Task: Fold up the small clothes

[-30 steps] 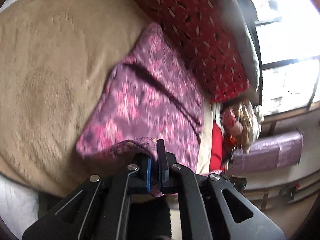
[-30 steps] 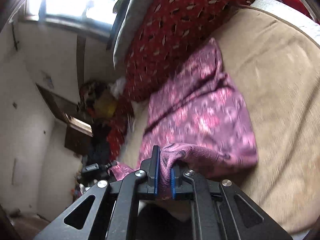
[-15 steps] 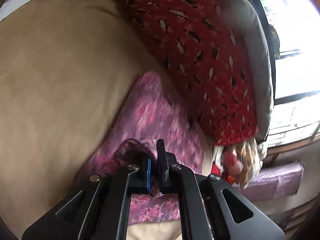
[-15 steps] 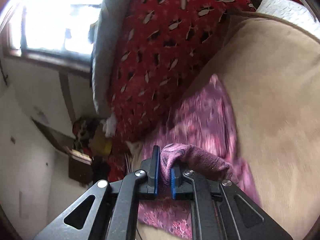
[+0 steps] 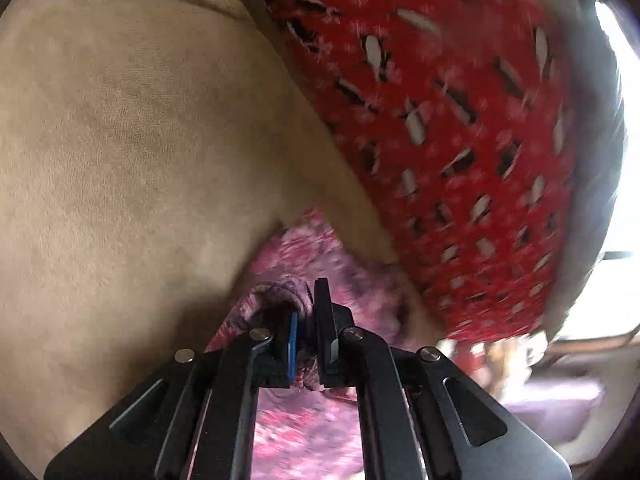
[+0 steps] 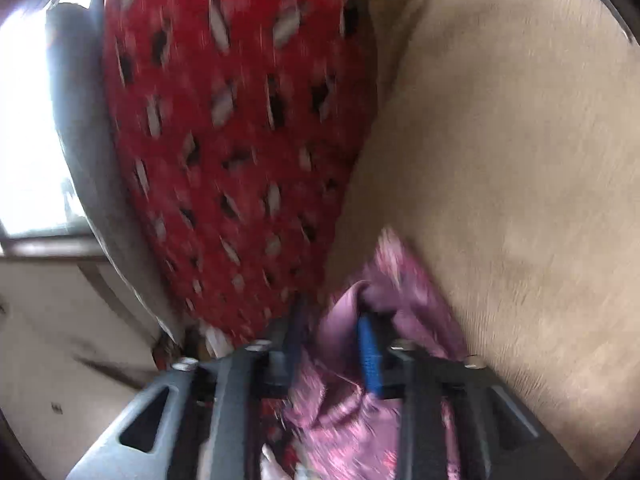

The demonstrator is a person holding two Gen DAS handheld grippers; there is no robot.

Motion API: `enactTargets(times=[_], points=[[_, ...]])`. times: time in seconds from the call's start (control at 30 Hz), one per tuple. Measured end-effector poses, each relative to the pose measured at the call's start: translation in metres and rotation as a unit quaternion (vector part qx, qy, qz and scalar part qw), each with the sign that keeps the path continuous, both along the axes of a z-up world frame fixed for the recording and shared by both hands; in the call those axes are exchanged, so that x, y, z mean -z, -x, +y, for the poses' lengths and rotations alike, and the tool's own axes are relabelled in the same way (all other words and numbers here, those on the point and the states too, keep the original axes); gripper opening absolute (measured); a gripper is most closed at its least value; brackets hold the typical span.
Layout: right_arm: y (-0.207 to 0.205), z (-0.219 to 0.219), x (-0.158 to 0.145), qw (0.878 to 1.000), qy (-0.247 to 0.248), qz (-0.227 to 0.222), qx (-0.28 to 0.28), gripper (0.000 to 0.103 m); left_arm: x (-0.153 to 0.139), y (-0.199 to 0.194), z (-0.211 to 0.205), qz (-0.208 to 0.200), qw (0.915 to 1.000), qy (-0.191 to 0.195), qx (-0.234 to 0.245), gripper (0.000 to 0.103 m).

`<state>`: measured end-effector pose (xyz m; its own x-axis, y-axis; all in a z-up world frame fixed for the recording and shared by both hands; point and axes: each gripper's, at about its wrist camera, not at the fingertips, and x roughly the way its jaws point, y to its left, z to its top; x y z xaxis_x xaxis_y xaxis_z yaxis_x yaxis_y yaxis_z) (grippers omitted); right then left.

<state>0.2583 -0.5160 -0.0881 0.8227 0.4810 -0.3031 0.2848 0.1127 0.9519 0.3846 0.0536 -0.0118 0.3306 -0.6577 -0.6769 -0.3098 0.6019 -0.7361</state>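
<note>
A small pink and purple patterned garment (image 5: 320,256) lies on a tan blanket (image 5: 132,140), close to a red patterned pillow (image 5: 460,128). My left gripper (image 5: 306,316) is shut on a bunched edge of the garment. In the right wrist view my right gripper (image 6: 332,328) stands with its jaws apart, and a fold of the garment (image 6: 400,280) sits loosely between the fingers. Most of the garment is hidden under both grippers. Both views are blurred.
The red pillow (image 6: 224,140) leans against a grey cushion (image 6: 80,148) along the far side, with a bright window (image 6: 24,128) behind it. The tan blanket (image 6: 512,160) spreads wide on the other side.
Both grippers carried the garment's near edge forward over the rest, toward the red pillow. The right gripper's jaws, shut on the cloth before, now stand apart.
</note>
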Motion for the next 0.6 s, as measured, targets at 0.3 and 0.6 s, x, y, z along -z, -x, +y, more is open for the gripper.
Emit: enactTargets(times=[0.3,0.6], points=[[0.026,-0.008,-0.043,0.982,0.186,0.025,-0.018,0.056,-0.019,0.014,0.045,-0.036,0.9981,0.028,-0.041,0.054],[-0.003,0.034,-0.039,0.938,0.326,0.06,-0.101,0.056,0.001,0.012,0.005,-0.039,0.9886,-0.122,0.078,0.06]])
